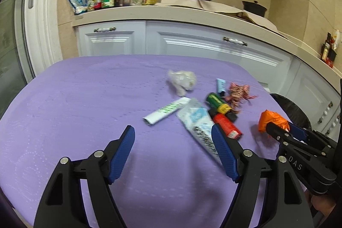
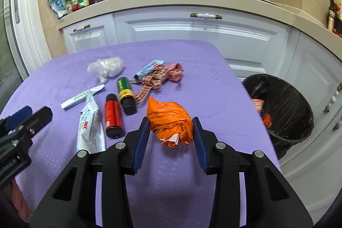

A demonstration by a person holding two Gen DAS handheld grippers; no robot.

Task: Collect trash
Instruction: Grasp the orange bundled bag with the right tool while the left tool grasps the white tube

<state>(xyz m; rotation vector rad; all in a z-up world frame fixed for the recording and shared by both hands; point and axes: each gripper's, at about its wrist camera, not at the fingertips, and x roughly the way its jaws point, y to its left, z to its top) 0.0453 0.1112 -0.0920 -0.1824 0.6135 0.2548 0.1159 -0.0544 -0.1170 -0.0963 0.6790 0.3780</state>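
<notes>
We work the right gripper [image 2: 171,131] around the crumpled orange bag [image 2: 170,121] at centre frame; its jaws flank the wad narrowly, pads seemingly just touching. We should squeeze its middle before lifting toward the bin [image 2: 284,108] at right. The wad runs upper-left to lower-right. The left gripper [image 1: 173,146] stands wide, empty.

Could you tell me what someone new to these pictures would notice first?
Probably the crumpled orange plastic bag, vivid against the purple table cover, sitting between the right gripper's blue pads. Next comes the litter beyond it: a red can, a green can and a checked ribbon. Off the table's right edge stands a black-lined trash bin.
</notes>
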